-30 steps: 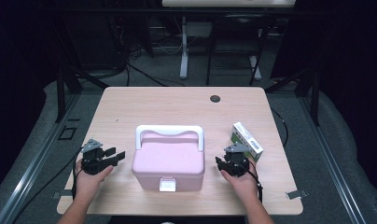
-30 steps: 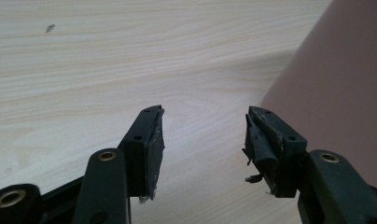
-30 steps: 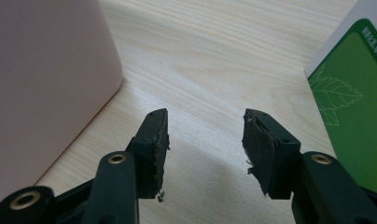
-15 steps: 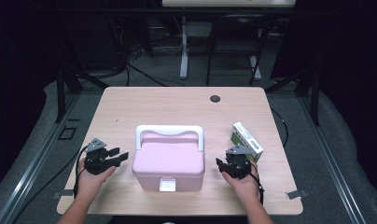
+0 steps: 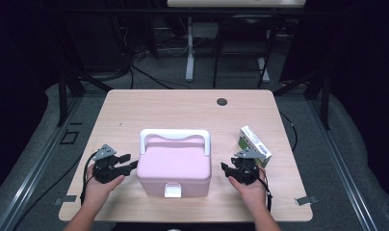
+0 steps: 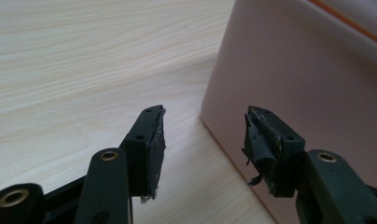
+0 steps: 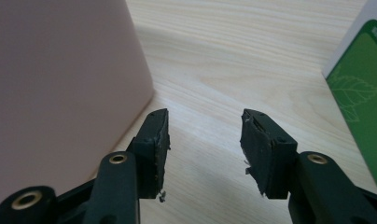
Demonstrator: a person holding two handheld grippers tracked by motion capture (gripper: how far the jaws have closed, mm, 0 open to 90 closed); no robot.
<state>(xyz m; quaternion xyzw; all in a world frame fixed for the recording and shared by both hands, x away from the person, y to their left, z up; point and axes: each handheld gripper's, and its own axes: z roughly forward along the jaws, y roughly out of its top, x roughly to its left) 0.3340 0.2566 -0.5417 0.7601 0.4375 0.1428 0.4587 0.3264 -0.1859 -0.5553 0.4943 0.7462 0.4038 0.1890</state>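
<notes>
Sitting with jaws apart and empty on the left, left gripper (image 5: 127,166) just beside the pink box (image 5: 173,166) at mid-table, lid closed, latch untouched. Waiting gaping and empty on the right, right gripper (image 5: 227,170), near the green-and-white carton (image 5: 255,143). Everything remaining, seemingly.

place: lab | cues: dark curtains (image 5: 19,57); floor cables (image 5: 149,77); lone wooden table (image 5: 183,110)

From my station the table (image 5: 183,103) was evenly lit from above while the room behind stayed dark. Beyond my left gripper (image 6: 203,135) the pink box (image 6: 308,70) threw a soft shadow and looked slightly blurred.
</notes>
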